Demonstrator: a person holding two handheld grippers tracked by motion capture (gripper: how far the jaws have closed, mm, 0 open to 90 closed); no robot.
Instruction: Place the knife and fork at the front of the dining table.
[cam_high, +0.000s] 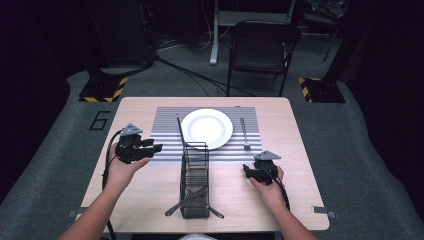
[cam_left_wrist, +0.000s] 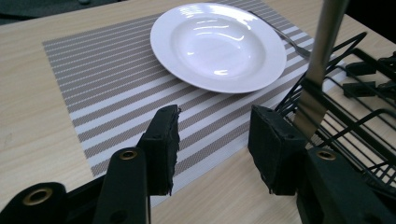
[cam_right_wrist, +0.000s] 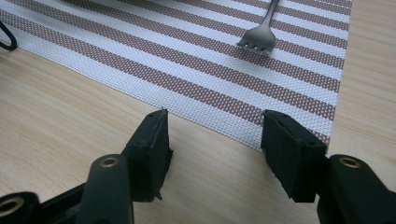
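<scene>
**A:** Count the table for me.

**B:** One striped placemat (cam_high: 165, 125), one white plate (cam_high: 206, 128) in the middle of it, one fork (cam_high: 244, 134) lying on the mat just right of the plate. One black wire cutlery rack (cam_high: 195, 182) sits nearer the person, its far end on the mat's near edge.

**A:** And the cutlery?

**B:** One knife (cam_high: 179, 129) leans out of the rack's far end, over the mat left of the plate. At least two more handles poke out at the rack's near end; I cannot tell which pieces they are.

**A:** Grippers?

**B:** Two. The left gripper (cam_high: 152, 148) is held above the table left of the rack, pointing towards it. In the left gripper view its jaws stand apart with nothing between them, and the knife (cam_left_wrist: 317, 70) rises just beyond the right-hand one.

**A:** And the other?

**B:** The right gripper (cam_high: 247, 170) sits low over bare wood, right of the rack. Its jaws are parted and empty too, aimed at the mat's edge, with the fork (cam_right_wrist: 259, 35) tines ahead of them.
</scene>
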